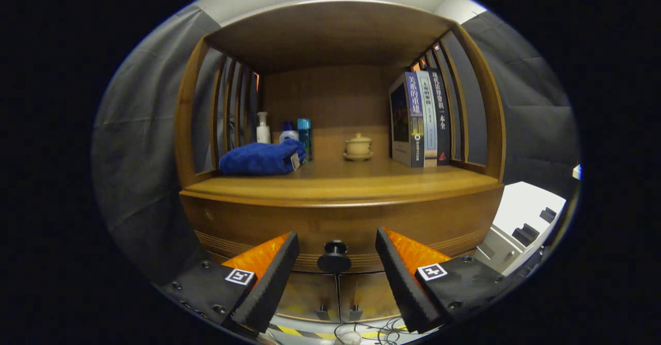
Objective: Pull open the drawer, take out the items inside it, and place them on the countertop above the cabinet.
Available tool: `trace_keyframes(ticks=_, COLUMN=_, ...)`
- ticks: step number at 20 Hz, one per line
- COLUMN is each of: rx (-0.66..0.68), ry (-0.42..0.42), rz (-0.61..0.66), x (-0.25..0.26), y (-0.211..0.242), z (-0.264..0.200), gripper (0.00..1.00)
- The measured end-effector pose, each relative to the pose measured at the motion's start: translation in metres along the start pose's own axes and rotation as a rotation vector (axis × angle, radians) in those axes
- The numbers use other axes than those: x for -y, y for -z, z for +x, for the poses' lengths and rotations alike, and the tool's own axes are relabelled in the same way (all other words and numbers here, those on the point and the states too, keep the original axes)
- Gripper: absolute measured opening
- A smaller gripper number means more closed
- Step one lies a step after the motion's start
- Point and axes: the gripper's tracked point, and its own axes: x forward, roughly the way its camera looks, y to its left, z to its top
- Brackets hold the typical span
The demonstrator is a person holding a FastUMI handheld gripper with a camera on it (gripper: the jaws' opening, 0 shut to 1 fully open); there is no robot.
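Observation:
A wooden cabinet faces me, its closed drawer front (341, 226) just under the countertop (341, 185). A dark round knob (334, 256) sticks out from the drawer's middle. My gripper (336, 241) is open, one finger on each side of the knob, neither touching it. The knob lies level with the fingertips, in the gap between them. The drawer's contents are hidden.
On the countertop lie a folded blue towel (261, 158), bottles (289, 134) behind it, a small lidded cup on a saucer (358, 146) and upright books (421, 120). Two lower cabinet doors (338, 296) are shut. A white unit (521, 231) stands to the right. Cables (361, 329) lie on the floor.

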Motion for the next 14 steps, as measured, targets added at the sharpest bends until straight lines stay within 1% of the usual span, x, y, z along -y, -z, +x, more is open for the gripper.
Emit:
trace_keyframes(ticks=3, rx=-0.046, ry=-0.002, rz=0.019, x=0.001, y=0.022, z=0.013, gripper=0.97)
trace_keyframes(ticks=7, rx=-0.076, ry=-0.031, rz=0.027, x=-0.007, y=0.04, z=0.026, gripper=0.75)
trace_keyframes(ticks=8, rx=-0.093, ry=-0.011, rz=0.012, x=-0.005, y=0.043, z=0.026, gripper=0.7)
trace_keyframes(ticks=11, rx=-0.108, ry=-0.009, rz=0.002, x=-0.003, y=0.046, z=0.032, gripper=0.55)
trace_keyframes(ticks=14, rx=-0.107, ry=-0.016, rz=0.003, x=-0.002, y=0.047, z=0.03, gripper=0.49)
